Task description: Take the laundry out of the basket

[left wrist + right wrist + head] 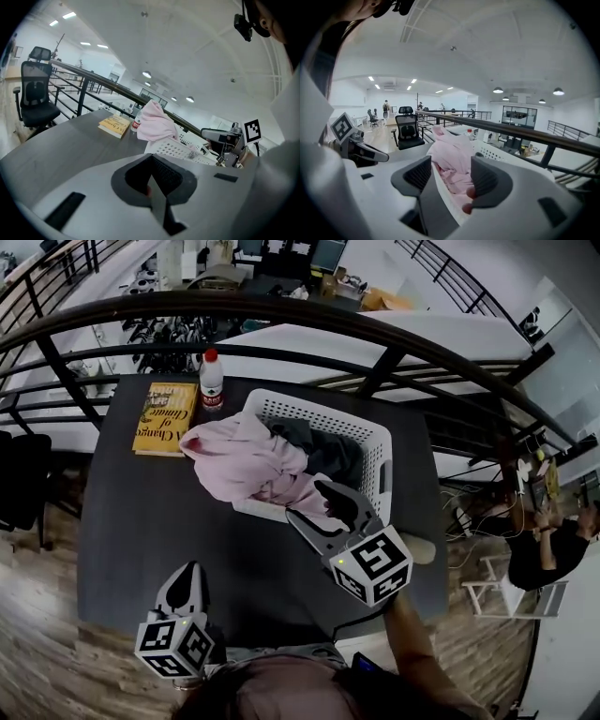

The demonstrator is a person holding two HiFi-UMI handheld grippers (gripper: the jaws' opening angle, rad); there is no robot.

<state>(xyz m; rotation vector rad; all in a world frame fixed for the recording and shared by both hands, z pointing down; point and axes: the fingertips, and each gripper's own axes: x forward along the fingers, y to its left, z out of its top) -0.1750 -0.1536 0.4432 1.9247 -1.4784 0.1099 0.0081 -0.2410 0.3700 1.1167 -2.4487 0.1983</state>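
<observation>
A white laundry basket (377, 441) stands at the back of the black table (141, 521). A pink garment (246, 460) spills over its left and near rim, and a dark grey garment (333, 454) lies inside. My right gripper (305, 501) is open at the basket's near rim. In the right gripper view the basket rim (440, 197) runs between the spread pads of the right gripper (451, 176), with the pink garment (452, 152) just beyond them. My left gripper (191, 570) is shut and holds nothing, low over the table's near left. From the left gripper (152, 180) the pink garment (152, 122) and the basket (176, 149) lie far ahead.
A yellow book (166, 416) and a red-capped bottle (212, 381) sit at the table's back left, beside the basket. A black railing (281, 310) curves behind the table. An office chair (35, 98) stands off to the left. A person (544, 549) sits at the far right.
</observation>
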